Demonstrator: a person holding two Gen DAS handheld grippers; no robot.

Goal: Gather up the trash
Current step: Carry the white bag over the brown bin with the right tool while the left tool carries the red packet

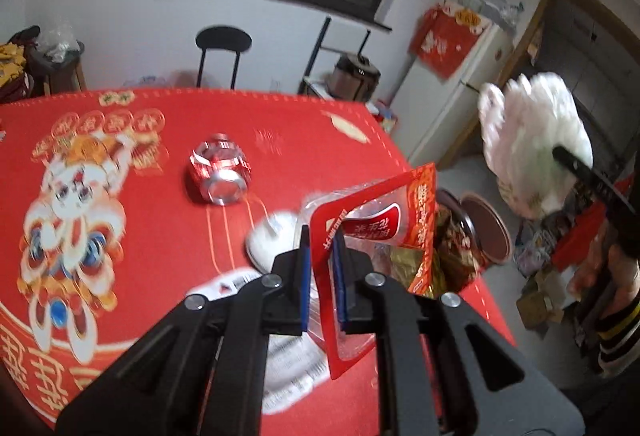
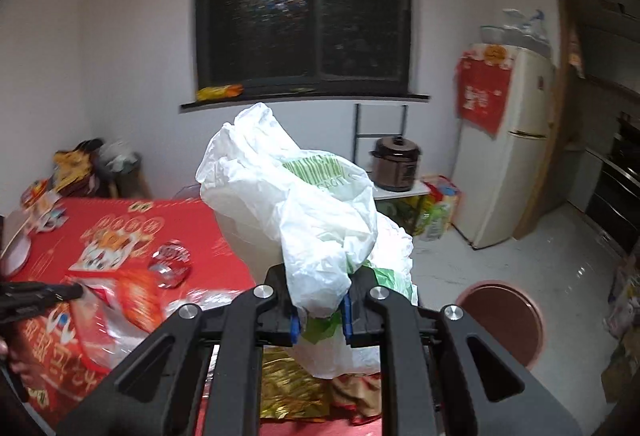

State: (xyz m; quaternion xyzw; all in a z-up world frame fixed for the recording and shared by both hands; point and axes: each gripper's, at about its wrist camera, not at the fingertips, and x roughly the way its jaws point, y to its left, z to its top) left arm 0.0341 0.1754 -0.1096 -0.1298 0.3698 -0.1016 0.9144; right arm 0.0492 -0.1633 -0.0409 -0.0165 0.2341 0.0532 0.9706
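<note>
My left gripper is shut on a red and clear plastic snack wrapper and holds it above the red tablecloth near the table's right edge. A crushed red soda can lies on the cloth beyond it; it also shows in the right wrist view. My right gripper is shut on a white plastic bag with green print, held up off the table's right side. In the left wrist view the bag hangs at the right, with the right gripper's finger in front of it.
A white crumpled tissue and a white labelled package lie on the cloth by my left gripper. A round brown stool stands on the floor at the right. Gold and red wrappers lie below the bag. A fridge stands beyond.
</note>
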